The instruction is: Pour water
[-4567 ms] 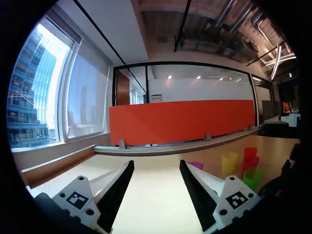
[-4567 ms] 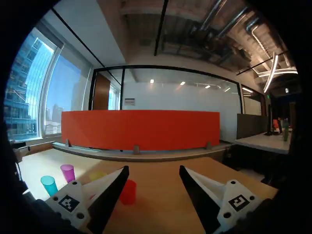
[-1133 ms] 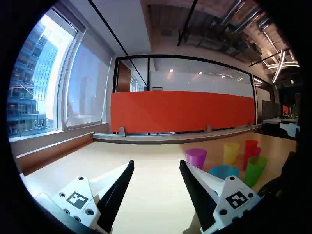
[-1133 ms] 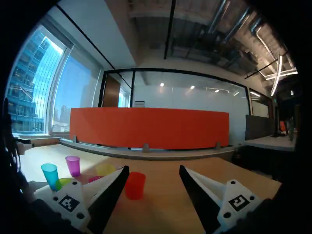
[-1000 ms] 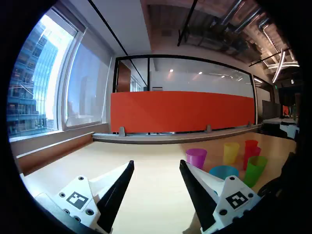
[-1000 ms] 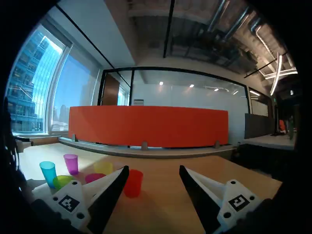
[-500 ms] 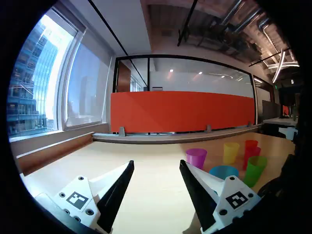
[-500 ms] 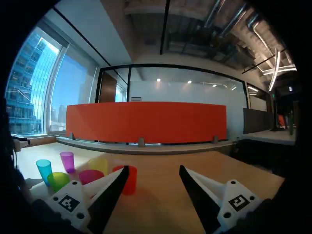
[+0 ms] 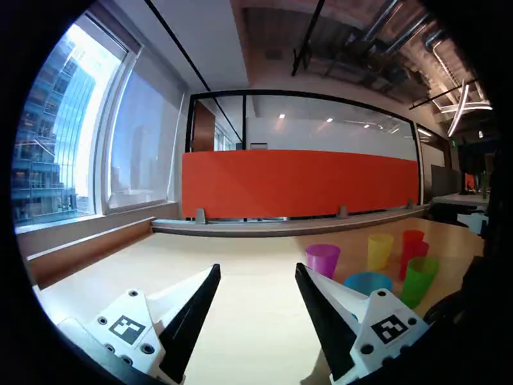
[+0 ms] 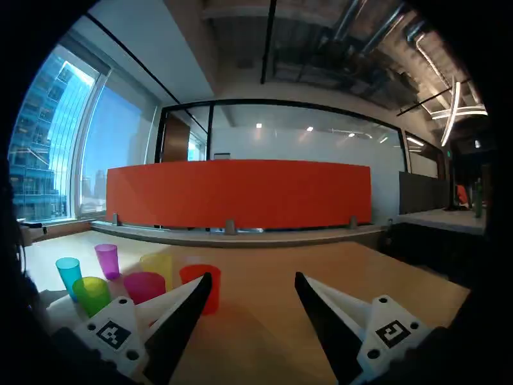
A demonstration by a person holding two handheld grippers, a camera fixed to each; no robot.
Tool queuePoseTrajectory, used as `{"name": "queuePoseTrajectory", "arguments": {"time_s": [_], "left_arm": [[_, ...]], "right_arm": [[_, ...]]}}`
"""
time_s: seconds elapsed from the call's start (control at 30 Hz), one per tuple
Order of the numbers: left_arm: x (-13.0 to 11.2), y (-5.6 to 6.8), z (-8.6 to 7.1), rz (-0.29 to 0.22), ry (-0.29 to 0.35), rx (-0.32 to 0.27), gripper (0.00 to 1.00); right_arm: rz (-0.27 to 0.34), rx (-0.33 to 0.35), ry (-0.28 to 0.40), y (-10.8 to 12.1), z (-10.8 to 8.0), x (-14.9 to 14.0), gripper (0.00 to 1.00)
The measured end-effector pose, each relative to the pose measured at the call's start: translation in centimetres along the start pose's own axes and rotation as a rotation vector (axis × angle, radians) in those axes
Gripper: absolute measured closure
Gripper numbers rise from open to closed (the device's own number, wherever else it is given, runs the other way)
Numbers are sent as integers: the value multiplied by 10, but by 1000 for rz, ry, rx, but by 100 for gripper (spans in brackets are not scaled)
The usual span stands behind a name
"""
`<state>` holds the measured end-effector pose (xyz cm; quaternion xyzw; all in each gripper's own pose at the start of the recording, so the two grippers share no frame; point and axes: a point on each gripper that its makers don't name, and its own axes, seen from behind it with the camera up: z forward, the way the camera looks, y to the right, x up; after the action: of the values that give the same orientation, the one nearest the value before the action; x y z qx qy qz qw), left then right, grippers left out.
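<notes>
Left claw (image 9: 257, 267) and right claw (image 10: 253, 276) gape wide, empty; red cup (image 10: 196, 276), lower left, looks light, thin, crushable; pinch mid-wall gently.

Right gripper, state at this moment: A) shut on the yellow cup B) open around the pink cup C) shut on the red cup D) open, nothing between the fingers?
D: the right gripper has its fingers spread wide with bare table between them; the red cup stands beyond one fingertip, not gripped.
</notes>
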<state>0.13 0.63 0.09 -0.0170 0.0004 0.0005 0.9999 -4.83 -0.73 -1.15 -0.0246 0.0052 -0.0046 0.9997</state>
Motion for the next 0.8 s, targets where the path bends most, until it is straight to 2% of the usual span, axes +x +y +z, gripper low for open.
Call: {"name": "queuePoseTrajectory", "arguments": {"time_s": [0.8], "left_arm": [[0, 0, 0, 0, 0, 0, 14]], "right_arm": [[2, 2, -2, 1, 0, 1, 0]]}}
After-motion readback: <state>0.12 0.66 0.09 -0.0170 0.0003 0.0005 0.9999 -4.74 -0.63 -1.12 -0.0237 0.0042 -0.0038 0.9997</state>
